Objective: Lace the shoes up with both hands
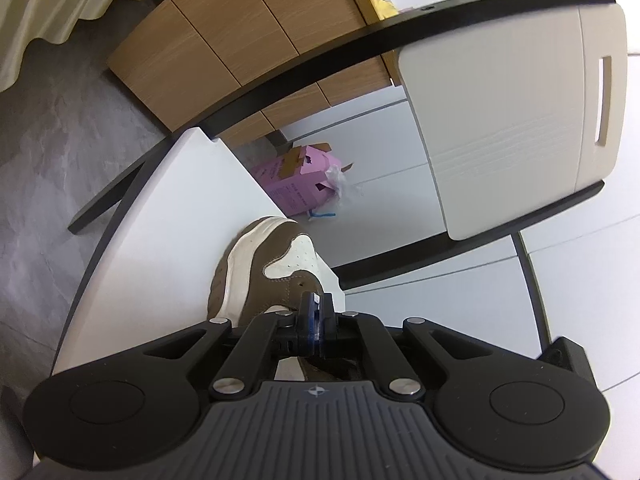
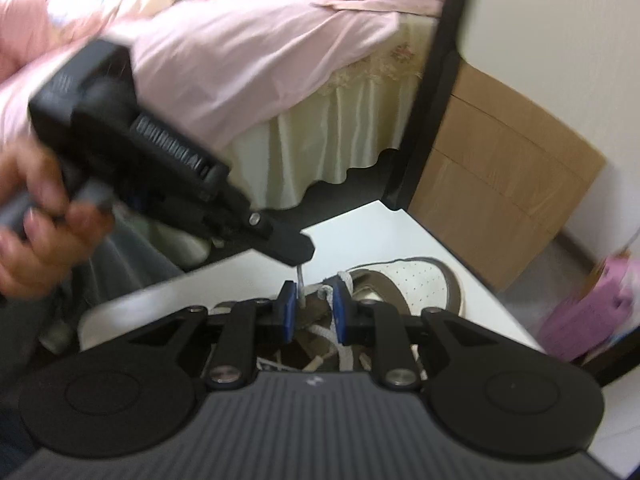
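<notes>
A brown and white shoe [image 1: 260, 268] lies on the white table [image 1: 168, 240], toe pointing away from me. In the left wrist view my left gripper [image 1: 316, 314] is shut just over the shoe's lace area, with a small white bit showing at its tip. The right wrist view shows that left gripper [image 2: 298, 254], held by a hand [image 2: 36, 232], pinching a thin lace tip [image 2: 300, 284] that hangs straight down. My right gripper [image 2: 313, 308] is open around that tip, which is close to its left blue pad. Loose white lace [image 2: 344, 348] lies over the shoe [image 2: 416, 280] below.
A chair with a cream back and black frame [image 1: 500, 128] stands beyond the table's edge. On the floor sits a pink cardboard box [image 1: 296, 184]. A bed with a pink quilt [image 2: 260, 40] and a wooden cabinet [image 2: 500, 184] are behind the table.
</notes>
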The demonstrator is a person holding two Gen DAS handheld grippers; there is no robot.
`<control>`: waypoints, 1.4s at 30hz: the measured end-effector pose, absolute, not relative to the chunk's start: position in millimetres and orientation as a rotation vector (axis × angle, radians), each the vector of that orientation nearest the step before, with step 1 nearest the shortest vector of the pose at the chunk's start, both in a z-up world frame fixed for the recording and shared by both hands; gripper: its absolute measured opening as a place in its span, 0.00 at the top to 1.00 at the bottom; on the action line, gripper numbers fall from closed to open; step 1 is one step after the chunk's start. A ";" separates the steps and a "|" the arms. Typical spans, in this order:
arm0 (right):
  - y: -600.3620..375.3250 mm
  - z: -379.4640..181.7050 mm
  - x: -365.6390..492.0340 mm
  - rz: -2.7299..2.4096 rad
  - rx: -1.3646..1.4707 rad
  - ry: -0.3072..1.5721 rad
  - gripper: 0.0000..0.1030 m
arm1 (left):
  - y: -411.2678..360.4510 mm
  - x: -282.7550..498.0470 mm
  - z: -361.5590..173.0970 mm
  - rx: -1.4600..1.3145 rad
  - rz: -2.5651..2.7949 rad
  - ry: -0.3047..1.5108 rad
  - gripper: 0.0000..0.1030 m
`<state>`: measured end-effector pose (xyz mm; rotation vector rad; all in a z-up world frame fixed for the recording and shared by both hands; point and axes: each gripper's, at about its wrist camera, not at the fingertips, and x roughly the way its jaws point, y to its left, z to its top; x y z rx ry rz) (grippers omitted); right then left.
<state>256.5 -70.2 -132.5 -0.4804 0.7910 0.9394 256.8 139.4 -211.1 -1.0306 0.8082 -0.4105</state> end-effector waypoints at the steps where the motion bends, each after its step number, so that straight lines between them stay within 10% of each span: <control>1: -68.9 -133.6 254.6 0.943 -0.500 0.780 0.81 | 138.7 256.5 -210.1 -1.023 -0.410 0.807 0.98; 9: -58.1 -142.5 239.3 0.971 -0.653 0.694 0.97 | 128.1 253.5 -194.5 -0.851 -0.400 0.794 0.97; 24: -78.3 -149.8 265.4 0.858 -0.257 0.869 0.97 | 96.4 202.3 -169.7 -0.384 -0.399 0.766 0.95; 30: -85.8 -147.7 268.6 0.810 -0.116 0.895 0.97 | 81.4 178.0 -160.2 -0.273 -0.409 0.719 0.50; 42: -80.3 -143.7 260.9 0.780 -0.142 0.856 0.97 | 40.7 189.2 -166.5 -0.108 -0.407 0.680 0.61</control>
